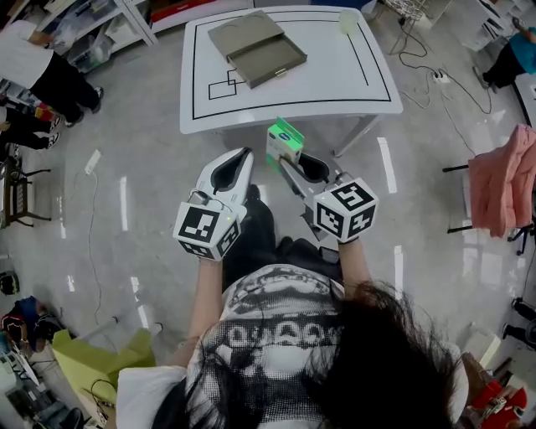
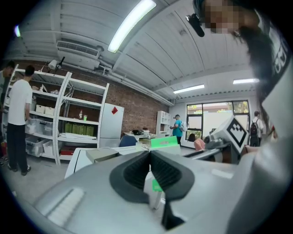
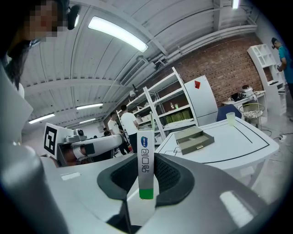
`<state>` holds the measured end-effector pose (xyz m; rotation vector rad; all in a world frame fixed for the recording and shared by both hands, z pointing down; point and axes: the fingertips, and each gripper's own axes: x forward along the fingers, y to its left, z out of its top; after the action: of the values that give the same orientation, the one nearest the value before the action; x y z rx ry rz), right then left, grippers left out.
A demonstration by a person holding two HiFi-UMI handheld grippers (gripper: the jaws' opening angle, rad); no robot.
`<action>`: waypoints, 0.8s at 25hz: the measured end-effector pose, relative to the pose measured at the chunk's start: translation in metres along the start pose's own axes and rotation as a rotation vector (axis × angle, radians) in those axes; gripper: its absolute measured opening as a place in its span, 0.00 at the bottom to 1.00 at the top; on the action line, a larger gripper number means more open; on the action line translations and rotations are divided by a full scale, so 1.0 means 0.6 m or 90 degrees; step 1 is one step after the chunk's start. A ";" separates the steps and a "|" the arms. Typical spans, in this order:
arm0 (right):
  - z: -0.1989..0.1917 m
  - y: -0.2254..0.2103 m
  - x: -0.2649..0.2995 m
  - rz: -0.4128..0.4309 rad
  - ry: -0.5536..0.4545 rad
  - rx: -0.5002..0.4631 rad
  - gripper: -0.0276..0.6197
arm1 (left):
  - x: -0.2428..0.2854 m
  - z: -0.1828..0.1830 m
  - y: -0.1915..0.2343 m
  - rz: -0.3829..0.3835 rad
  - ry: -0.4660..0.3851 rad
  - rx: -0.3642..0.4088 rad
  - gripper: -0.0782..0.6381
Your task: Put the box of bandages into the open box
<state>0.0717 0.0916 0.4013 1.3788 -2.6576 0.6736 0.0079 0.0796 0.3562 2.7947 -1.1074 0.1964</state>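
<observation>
While the white worktop (image 1: 335, 80) marked with black lines lies ahead of both hands, the left hand-held gripper (image 1: 244, 156) is seen with its jaws closed together and nothing between them. Just to its right, the slim green-and-white cardboard box of bandages (image 1: 285, 141) is clamped upright and on edge between the pads of the right hand-held gripper (image 1: 291, 164). It is held in the air by the worktop's near edge, well apart from its target. Only the lower part of the carton is pinched, so it could be levered out of the grip if it is knocked against the worktop edge or the tray wall on the way in. A thin carton could also be crushed by a harder squeeze. On the worktop, the flat grey open box (image 1: 247, 33) is set toward the far left, with its shallow tray slid out of the sleeve and seen to be empty. Farther right, a small translucent cup (image 1: 347, 22) is placed near the far edge, and nothing can be made out in it.
</observation>
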 end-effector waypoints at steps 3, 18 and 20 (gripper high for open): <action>0.015 -0.027 0.042 -0.010 0.002 0.004 0.19 | 0.037 0.002 0.042 -0.010 0.004 -0.001 0.11; 0.096 -0.105 0.305 -0.051 0.042 0.006 0.19 | 0.174 0.027 0.301 -0.071 0.017 -0.026 0.11; 0.103 -0.105 0.336 -0.051 0.051 0.001 0.19 | 0.184 0.033 0.331 -0.078 0.015 -0.026 0.11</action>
<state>0.0098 -0.1188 0.4201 1.4186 -2.5273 0.7056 -0.0474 -0.1414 0.3696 2.8053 -0.9202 0.1909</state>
